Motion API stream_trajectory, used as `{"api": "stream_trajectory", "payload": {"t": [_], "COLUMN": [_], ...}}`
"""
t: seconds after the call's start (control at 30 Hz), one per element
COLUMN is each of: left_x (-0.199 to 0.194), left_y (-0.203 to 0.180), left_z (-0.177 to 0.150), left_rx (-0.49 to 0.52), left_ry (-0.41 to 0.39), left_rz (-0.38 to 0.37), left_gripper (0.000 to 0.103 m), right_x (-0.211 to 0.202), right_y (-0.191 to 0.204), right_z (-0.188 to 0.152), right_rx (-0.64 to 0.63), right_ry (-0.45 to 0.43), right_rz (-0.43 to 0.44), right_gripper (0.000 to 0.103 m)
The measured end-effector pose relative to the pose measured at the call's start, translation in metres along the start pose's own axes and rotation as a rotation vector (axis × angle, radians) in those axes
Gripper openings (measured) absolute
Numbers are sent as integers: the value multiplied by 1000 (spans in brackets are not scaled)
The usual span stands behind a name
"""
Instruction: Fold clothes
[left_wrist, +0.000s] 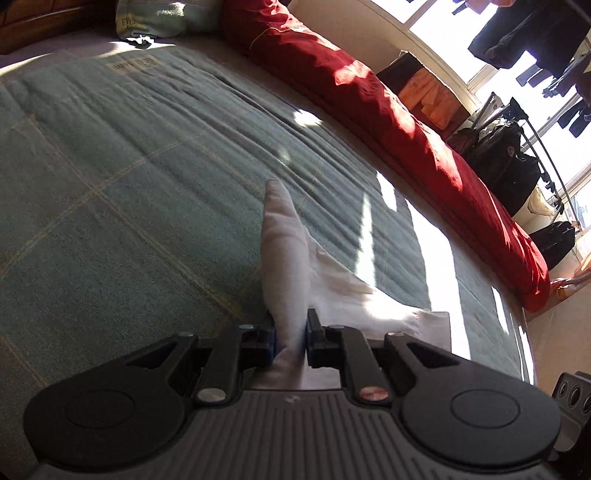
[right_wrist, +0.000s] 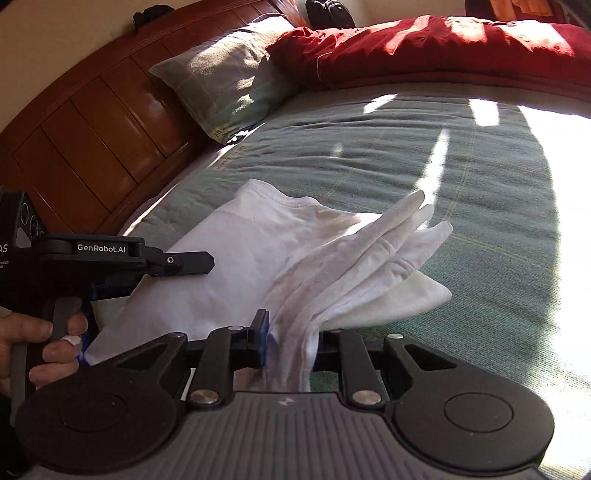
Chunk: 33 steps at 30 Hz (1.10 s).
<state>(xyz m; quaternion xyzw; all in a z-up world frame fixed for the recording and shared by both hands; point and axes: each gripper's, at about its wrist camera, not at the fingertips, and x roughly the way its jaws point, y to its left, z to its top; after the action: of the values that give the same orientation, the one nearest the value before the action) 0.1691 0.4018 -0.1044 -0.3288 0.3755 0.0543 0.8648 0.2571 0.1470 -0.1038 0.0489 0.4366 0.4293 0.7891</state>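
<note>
Step in hand, as I judge it: carrying a white shirt (right_wrist: 236, 266) over the bed (right_wrist: 406, 155) in the middle of a fold, one edge pinched in each of my tools.

Left hand-held gripper (left_wrist: 291, 334): closed on a bunched corner of the shirt, cloth standing up between the pads in a narrow peak. Right hand-held gripper (right_wrist: 291, 343): closed on a thicker gather of the same shirt, several layers fanning out ahead of it. The body of the shirt sags between the two grips and lies partly on the green bedspread, near the pillow (right_wrist: 221, 81) and headboard (right_wrist: 92, 122). A red duvet (left_wrist: 388, 122) is heaped along the far side of the bed, well apart from the shirt.

Next move, in my judgement: bring both held edges across level, lay them flat on the bedspread so the layers stack without twisting, and only then let go.

Limits of inspection:
- Sleeves and hem cannot be told apart in the fanned layers
- How many folds are already in cannot be told
- Strong sunlight washes out the bedspread on the window side
- My hand (right_wrist: 40, 343) on the left tool is cut off at the frame edge; my other hand is not seen
</note>
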Motion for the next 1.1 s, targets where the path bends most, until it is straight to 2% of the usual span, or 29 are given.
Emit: {"api": "stream_trajectory", "payload": {"t": [0.13,0.23,0.27,0.3,0.4,0.47,0.57,0.67,0.77,0.83,0.87,1.03,1.1], "left_x": [9,11,10,8,-6,-16,-25,-18,-8,1,5,6,-2], "left_y": [20,30,31,30,25,18,0,-19,-35,-44,-47,-54,-54], "left_z": [-3,-5,-6,-7,-9,-13,-31,-58,-85,-101,-106,-120,-119], "left_rx": [-8,7,17,32,92,123,177,207,240,264,280,337,353], "left_ry": [-10,-23,-32,-46,-110,-135,-120,-49,20,70,85,100,103], "left_rz": [19,58,75,93,154,146,73,-27,-101,-131,-136,-120,-107], "left_gripper": [13,18,24,24,24,24,32,33,33,36,37,40,40], "right_x": [16,20,19,19,14,8,7,20,32,34,35,35,29], "right_y": [-1,-11,-17,-23,-43,-60,-88,-111,-119,-116,-113,-102,-97], "right_z": [-14,-22,-24,-25,-29,-27,-22,-18,-9,0,5,18,20], "right_rx": [13,54,77,101,174,244,376,511,549,492,454,313,265], "right_ry": [30,64,76,88,115,102,69,61,46,47,54,62,45], "right_rz": [0,29,47,67,129,150,163,198,225,181,153,37,-34], "right_gripper": [25,37,47,58,68,73,77,77,76,43,34,35,46]}}
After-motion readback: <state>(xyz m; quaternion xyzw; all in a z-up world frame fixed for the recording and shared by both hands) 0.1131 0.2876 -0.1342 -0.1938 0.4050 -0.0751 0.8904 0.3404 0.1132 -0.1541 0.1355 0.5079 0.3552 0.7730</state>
